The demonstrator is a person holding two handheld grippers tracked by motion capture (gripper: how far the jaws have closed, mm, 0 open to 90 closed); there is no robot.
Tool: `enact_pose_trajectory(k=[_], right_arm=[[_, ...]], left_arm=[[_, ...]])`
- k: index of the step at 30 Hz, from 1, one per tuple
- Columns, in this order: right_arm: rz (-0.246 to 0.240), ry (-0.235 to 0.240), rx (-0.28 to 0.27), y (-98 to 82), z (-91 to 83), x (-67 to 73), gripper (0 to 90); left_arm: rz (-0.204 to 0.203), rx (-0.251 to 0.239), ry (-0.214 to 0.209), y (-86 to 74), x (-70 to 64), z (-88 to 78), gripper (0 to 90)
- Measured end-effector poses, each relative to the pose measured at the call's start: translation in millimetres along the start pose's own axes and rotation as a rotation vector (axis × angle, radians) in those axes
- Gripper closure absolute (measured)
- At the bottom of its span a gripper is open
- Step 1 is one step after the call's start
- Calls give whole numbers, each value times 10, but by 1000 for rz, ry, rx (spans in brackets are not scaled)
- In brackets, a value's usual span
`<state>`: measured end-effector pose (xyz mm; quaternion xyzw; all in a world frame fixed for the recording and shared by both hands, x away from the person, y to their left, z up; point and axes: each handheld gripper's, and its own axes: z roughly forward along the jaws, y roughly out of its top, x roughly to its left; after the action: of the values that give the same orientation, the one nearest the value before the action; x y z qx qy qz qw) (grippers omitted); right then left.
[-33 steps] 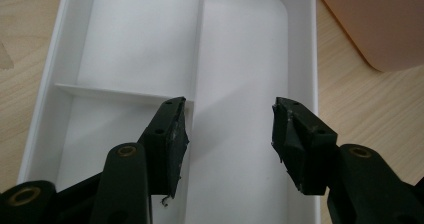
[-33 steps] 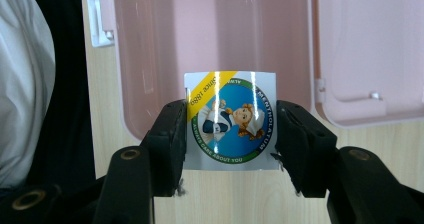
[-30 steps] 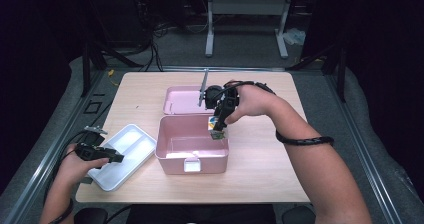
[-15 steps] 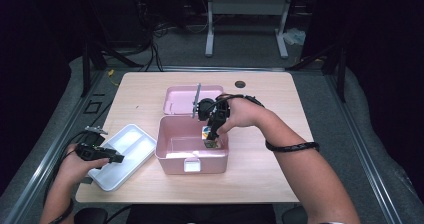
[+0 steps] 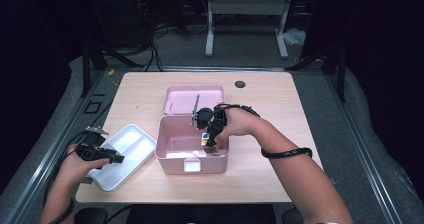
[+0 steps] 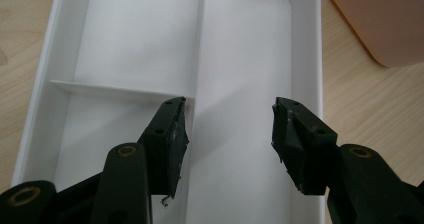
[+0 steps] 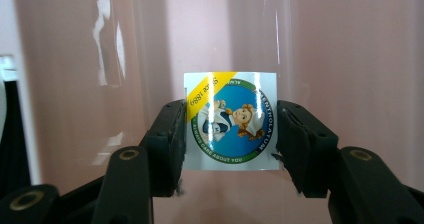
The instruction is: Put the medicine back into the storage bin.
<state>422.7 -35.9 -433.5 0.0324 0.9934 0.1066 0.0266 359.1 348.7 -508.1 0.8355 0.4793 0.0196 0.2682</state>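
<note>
The right gripper (image 5: pixel 212 143) pinches a small labelled box (image 7: pixel 231 121) between its jaws inside the pink case (image 5: pixel 167 156). The left gripper (image 6: pixel 227 129) hovers with jaws spread over the white tray (image 6: pixel 240 44).

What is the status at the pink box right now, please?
Right tool shut on small carton, low inside pink box. Left tool open, empty, over white tray. Nothing in the way.
</note>
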Motion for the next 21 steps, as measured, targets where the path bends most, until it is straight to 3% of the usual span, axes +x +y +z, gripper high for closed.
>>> enact_pose_trajectory(k=[15,21], right_arm=[[-3,-4,37,10,169,3,463],[22,-9,46,-12,201,-11,479]], left_arm=[[0,2,0,-3,2,5,477],[1,1,2,-5,3,-5,478]])
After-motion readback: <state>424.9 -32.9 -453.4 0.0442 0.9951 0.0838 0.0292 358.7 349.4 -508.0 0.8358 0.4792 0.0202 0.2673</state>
